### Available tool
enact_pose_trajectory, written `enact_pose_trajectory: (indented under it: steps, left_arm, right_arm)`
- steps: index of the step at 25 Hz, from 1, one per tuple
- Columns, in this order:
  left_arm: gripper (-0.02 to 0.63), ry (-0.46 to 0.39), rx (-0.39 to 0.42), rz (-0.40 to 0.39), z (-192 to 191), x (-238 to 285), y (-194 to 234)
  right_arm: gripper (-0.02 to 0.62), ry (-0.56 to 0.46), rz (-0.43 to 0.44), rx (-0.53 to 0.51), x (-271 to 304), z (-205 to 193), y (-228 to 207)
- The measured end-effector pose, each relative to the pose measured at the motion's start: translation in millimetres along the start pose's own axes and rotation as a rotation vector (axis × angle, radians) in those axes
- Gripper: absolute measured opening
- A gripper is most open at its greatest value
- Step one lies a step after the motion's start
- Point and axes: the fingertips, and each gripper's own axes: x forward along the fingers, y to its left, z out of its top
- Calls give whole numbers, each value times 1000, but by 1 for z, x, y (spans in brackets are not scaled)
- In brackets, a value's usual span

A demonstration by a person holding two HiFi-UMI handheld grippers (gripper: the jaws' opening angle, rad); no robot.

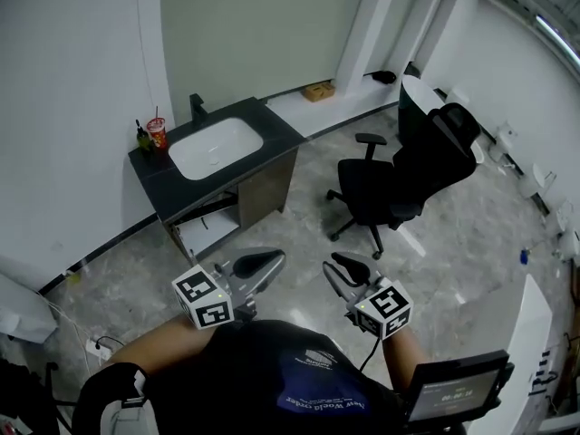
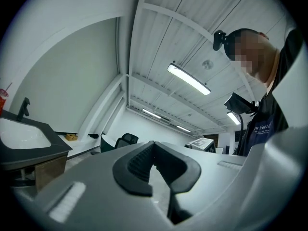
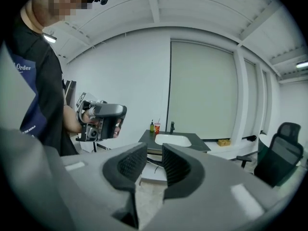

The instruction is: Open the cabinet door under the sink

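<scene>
Closest to us, both grippers hover above our dark shirt, each with a cube of black-and-white square markers. The left gripper (image 2: pixel 153 145) has its black, ribbed rubber jaws together at the tips, with nothing between them. The right gripper (image 3: pixel 154 151) holds its jaws a little apart on empty air; through the slot we see only floor. The bodies of both are smooth grey plastic with rounded shoulders.

Beyond them lies the floor (image 1: pixel 299 234), glossy grey tile veined like marble. Well ahead, against the wall, stands the cabinet (image 1: pixel 268 188). Its dark matt tabletop (image 1: pixel 276 134) is cut around a white rounded-rectangle sink (image 1: pixel 216 147). The right part of the cabinet's front is a brown wood-grain panel. The left part is a dark opening with a flat white panel (image 1: pixel 205 235) at its foot (which of these is the door we cannot tell). The grippers are well apart from it.

On the tabletop's back edge stand a slim black faucet (image 1: pixel 197 107), a red cup (image 1: pixel 157 133) with a straw and a small green bottle (image 1: pixel 140 137). To the right sits a black office chair (image 1: pixel 399 175) with a mesh back and a star base. Farther off, a small cardboard box (image 1: pixel 318 90) rests on a low white ledge.
</scene>
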Motion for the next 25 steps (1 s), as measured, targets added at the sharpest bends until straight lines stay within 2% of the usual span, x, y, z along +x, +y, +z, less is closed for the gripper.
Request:
enact_pose_trajectory:
  steps: [3,7,10,13,16,19,25]
  left_arm:
    - [0,2,-5,-47,-5,29,-2]
    - [0,-2,-32,-100,-7,75,16]
    - [0,-10,-38,-134,-8,112,39]
    - [0,-21,-38,-138,0,141,80]
    - [0,-29,-25,-117,11,163,131]
    - [0,-49,5,-72,27,174,188]
    - [0,-66,44,108,64,158,280]
  right_arm:
    - [97,-17,-26,9,-5,3,-19]
    - [97,-15,-33,1,-7,2,-44]
    - [97,-4,-59,2,-3,-3,-80]
    - [97,-14,-83,21,17,3,-124]
    - [97,-33,-78,9,51,18,-165]
    - [95,-59,-35,17,95,42,-197]
    - [84,-104,98,16,180,71,-234]
